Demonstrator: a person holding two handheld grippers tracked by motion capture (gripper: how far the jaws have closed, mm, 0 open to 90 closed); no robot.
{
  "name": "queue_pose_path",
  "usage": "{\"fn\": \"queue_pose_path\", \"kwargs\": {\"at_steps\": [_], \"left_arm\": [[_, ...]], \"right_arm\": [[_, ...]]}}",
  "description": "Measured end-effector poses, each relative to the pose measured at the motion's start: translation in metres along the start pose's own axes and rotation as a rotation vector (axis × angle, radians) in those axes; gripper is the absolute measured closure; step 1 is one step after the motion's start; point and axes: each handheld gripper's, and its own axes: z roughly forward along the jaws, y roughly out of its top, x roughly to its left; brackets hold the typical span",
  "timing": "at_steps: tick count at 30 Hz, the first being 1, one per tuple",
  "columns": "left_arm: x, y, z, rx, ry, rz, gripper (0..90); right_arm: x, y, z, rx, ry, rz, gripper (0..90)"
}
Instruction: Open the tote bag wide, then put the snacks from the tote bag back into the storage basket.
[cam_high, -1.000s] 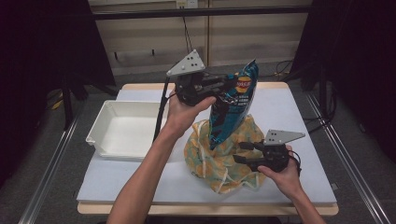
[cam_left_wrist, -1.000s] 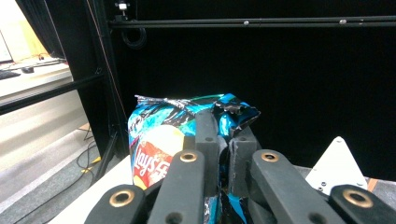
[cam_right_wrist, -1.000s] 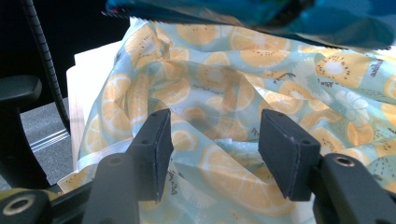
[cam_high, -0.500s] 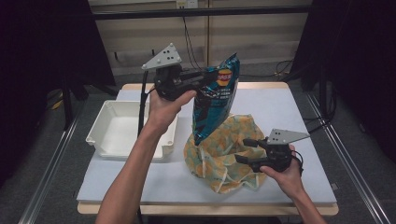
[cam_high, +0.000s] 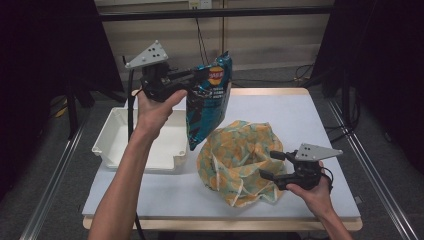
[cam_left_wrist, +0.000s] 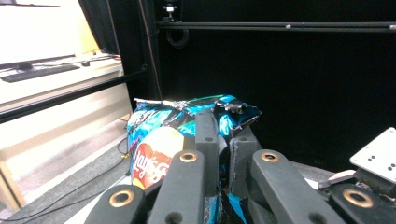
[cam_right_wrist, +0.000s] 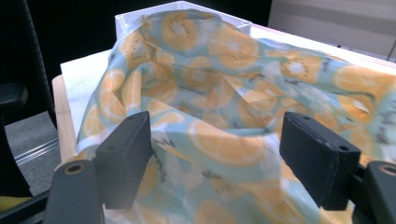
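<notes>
A white-topped bench (cam_high: 320, 120) with a pale wooden edge stands in a room hung with black curtains, with beige wall panels and loose cables on the grey floor behind it. Above its left part the left tongs (cam_high: 192, 82) are clamped on the top edge of a blue Lay's chip bag (cam_high: 207, 107), which hangs in the air over the near right corner of a white plastic tray (cam_high: 112, 142). The right tongs (cam_high: 272, 165), whose jaws have just been opening, stand wide apart with nothing pinched, at the near right edge of a crumpled citrus-print cloth bag (cam_high: 237, 157) lying on the bench beside the tray.
</notes>
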Motion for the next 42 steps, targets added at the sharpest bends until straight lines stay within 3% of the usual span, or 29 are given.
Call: {"fn": "queue_pose_path", "kwargs": {"at_steps": [9, 17, 24, 26, 42], "left_arm": [[0.022, -0.006, -0.023, 0.009, 0.067, -0.021, 86.1], [0.036, -0.023, -0.039, 0.042, 0.128, -0.065, 86.0], [0.045, -0.030, -0.050, 0.063, 0.177, -0.064, 85.8], [0.047, -0.033, -0.054, 0.076, 0.210, -0.056, 85.2], [0.070, -0.059, -0.073, 0.136, 0.294, -0.108, 85.2]], "right_arm": [[-0.005, -0.011, -0.019, -0.031, -0.019, 0.041, 23.2], [-0.006, -0.012, -0.023, -0.045, -0.030, 0.046, 23.4], [-0.007, -0.015, -0.025, -0.044, -0.031, 0.049, 23.3], [-0.008, -0.014, -0.025, -0.046, -0.031, 0.043, 23.2], [-0.007, -0.014, -0.021, -0.033, -0.017, 0.043, 22.2]]}}
